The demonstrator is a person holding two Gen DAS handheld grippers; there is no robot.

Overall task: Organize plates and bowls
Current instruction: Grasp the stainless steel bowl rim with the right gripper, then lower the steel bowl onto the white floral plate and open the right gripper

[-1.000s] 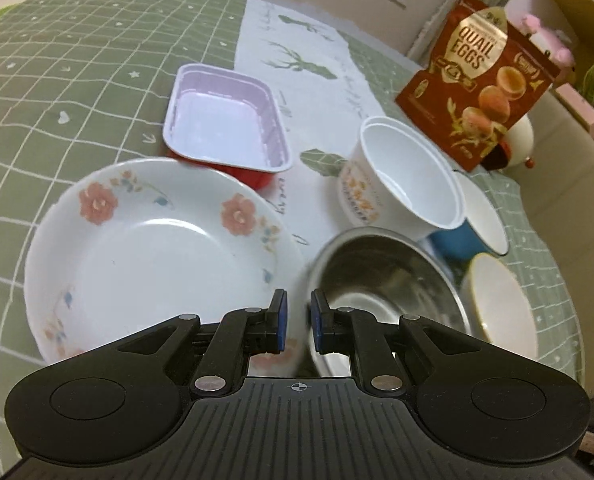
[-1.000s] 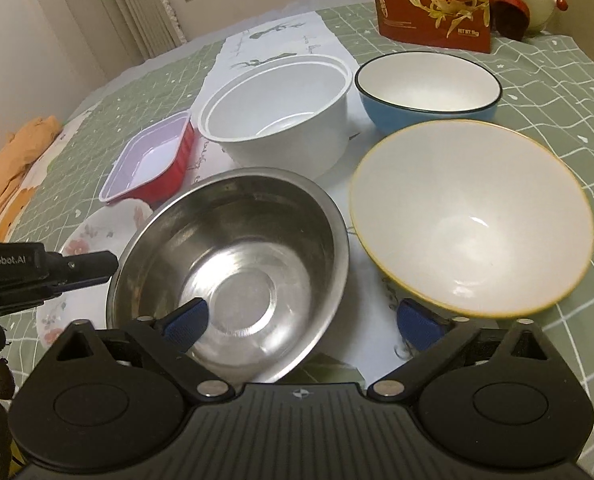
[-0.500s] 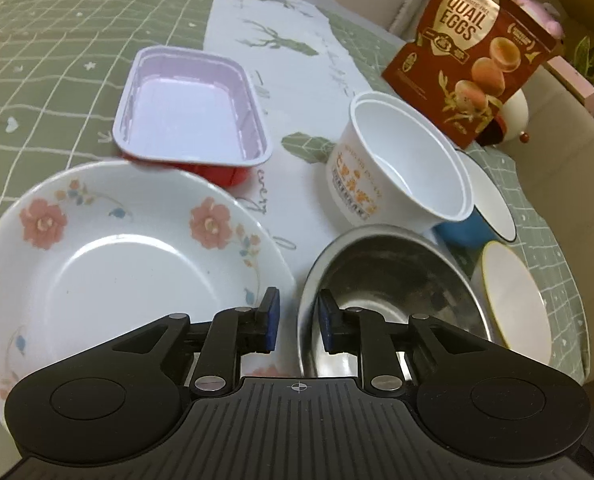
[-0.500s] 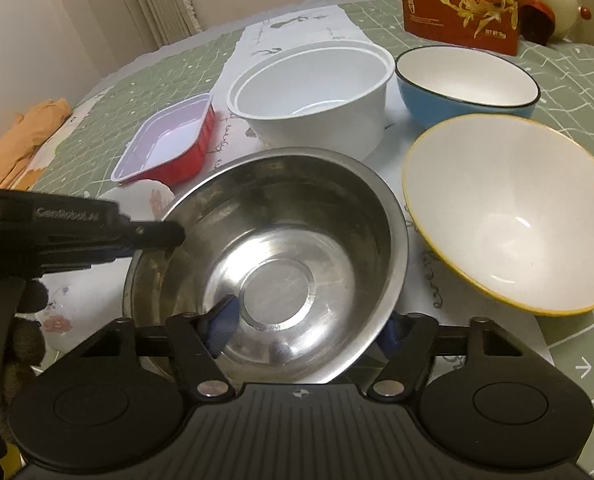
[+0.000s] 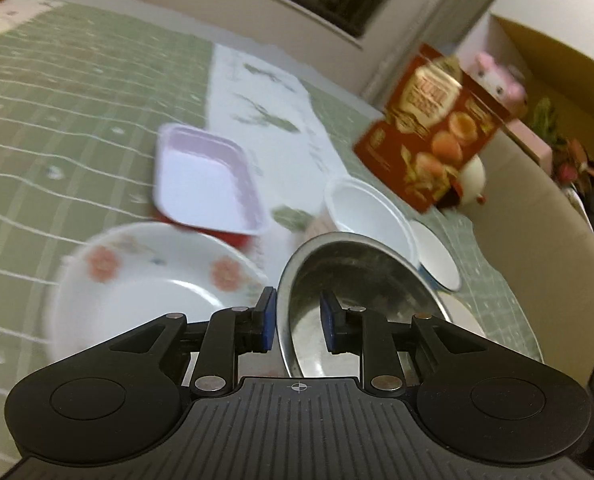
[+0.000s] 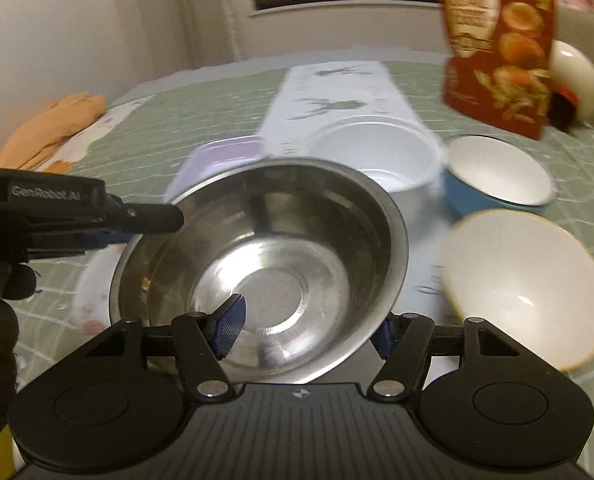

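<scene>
The round stainless-steel bowl (image 6: 265,264) fills the centre of the right wrist view, tilted and lifted off the green grid-patterned desk (image 5: 57,92). The right gripper (image 6: 305,326) straddles its near rim, one blue pad inside and one outside, but whether the pads press the metal cannot be told. In the left wrist view the left gripper (image 5: 295,322) straddles the bowl's left rim, narrowly parted. The white floral plate (image 5: 137,292) lies at lower left, the blurred purple rectangular tray (image 5: 205,184) above it.
</scene>
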